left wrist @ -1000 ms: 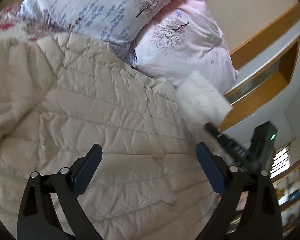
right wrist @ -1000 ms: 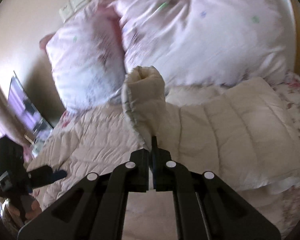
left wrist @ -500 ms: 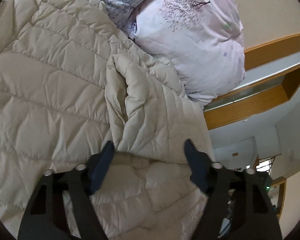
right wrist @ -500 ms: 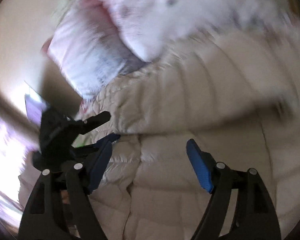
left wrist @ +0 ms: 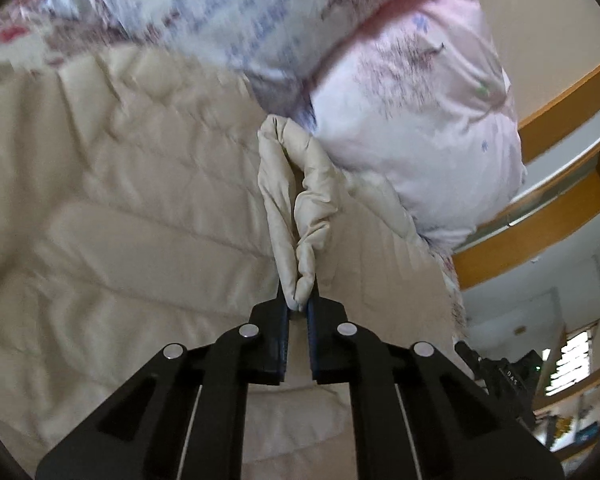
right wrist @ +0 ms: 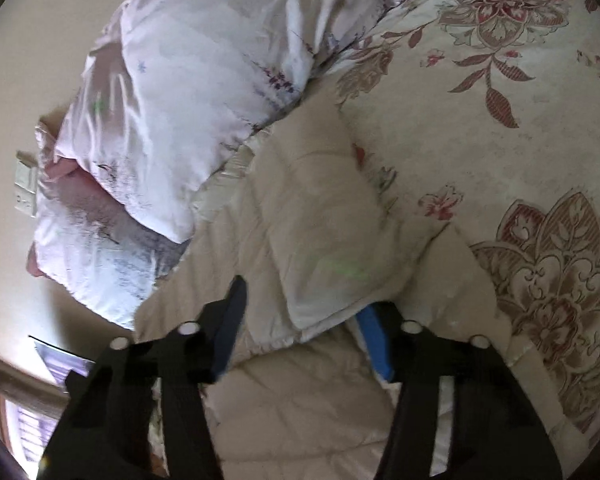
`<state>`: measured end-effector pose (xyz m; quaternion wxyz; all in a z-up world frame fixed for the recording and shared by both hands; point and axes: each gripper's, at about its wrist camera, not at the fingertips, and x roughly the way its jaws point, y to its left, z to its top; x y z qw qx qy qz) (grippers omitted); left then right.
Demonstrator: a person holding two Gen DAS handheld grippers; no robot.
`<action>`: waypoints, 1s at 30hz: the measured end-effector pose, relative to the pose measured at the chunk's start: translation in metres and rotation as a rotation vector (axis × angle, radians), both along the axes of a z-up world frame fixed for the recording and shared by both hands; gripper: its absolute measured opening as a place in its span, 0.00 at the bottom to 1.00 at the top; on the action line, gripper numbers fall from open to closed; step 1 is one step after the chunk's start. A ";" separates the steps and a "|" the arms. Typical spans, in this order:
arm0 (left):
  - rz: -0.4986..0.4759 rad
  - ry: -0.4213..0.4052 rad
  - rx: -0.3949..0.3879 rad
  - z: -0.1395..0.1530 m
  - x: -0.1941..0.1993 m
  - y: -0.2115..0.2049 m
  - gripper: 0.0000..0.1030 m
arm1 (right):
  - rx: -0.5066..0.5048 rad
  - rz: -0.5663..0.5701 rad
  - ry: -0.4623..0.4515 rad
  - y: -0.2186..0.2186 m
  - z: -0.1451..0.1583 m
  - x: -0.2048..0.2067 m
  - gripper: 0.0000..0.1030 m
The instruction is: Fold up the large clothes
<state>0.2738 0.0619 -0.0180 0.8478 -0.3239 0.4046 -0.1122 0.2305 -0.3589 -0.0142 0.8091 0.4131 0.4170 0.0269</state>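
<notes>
1. Left gripper (left wrist: 298,304): just closed, pinching a fold of the beige quilted jacket (left wrist: 140,208).
2. Right gripper (right wrist: 304,320): just narrowing, part-spread astride the jacket's folded panel, pads not pressing.
3. Jacket: spread on floral bedspread (right wrist: 500,120), against pillows (left wrist: 412,120).

Far pillows (left wrist: 228,20) smeared by motion blur, quilted jacket (left wrist: 120,208) cut off at left and near edges, right fingertip (right wrist: 374,320) partly hidden under jacket fold (right wrist: 332,264).
</notes>
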 end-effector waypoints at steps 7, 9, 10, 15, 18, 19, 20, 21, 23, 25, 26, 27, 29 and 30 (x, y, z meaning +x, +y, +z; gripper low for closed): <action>0.066 0.072 0.077 -0.024 -0.004 0.021 0.07 | -0.235 0.123 0.050 0.037 -0.001 0.013 0.07; 0.069 0.094 0.069 -0.027 -0.001 0.021 0.07 | -0.298 0.140 0.078 0.044 0.000 0.015 0.16; 0.065 0.100 0.071 -0.027 -0.001 0.022 0.07 | -0.336 0.145 0.087 0.047 0.004 0.013 0.20; 0.040 0.101 0.036 -0.015 -0.015 0.029 0.20 | -0.450 0.278 0.073 0.076 0.030 -0.002 0.47; 0.037 0.071 0.009 -0.003 -0.040 0.043 0.47 | -0.481 0.415 -0.020 0.110 0.053 -0.008 0.33; 0.040 0.059 0.001 0.000 -0.050 0.050 0.50 | -0.501 0.452 -0.055 0.124 0.060 -0.006 0.33; 0.046 0.045 -0.007 0.003 -0.063 0.060 0.50 | -0.525 0.483 -0.088 0.137 0.065 -0.003 0.33; 0.051 0.036 -0.011 0.006 -0.073 0.068 0.50 | -0.559 0.517 -0.123 0.153 0.068 0.003 0.32; 0.076 0.013 -0.010 0.011 -0.100 0.089 0.50 | -0.597 0.562 -0.159 0.178 0.068 0.018 0.31; 0.116 -0.004 0.007 0.014 -0.122 0.108 0.50 | -0.627 0.615 -0.177 0.207 0.062 0.039 0.29; 0.151 -0.010 0.022 0.016 -0.137 0.121 0.50 | -0.640 0.630 -0.177 0.220 0.060 0.046 0.29; 0.184 -0.017 0.031 0.017 -0.152 0.133 0.50 | -0.668 0.657 -0.177 0.239 0.054 0.057 0.29; 0.253 -0.017 0.034 0.015 -0.176 0.155 0.50 | -0.699 0.685 -0.163 0.264 0.045 0.065 0.29; 0.285 -0.013 0.027 0.013 -0.186 0.166 0.50 | -0.710 0.703 -0.144 0.276 0.037 0.072 0.29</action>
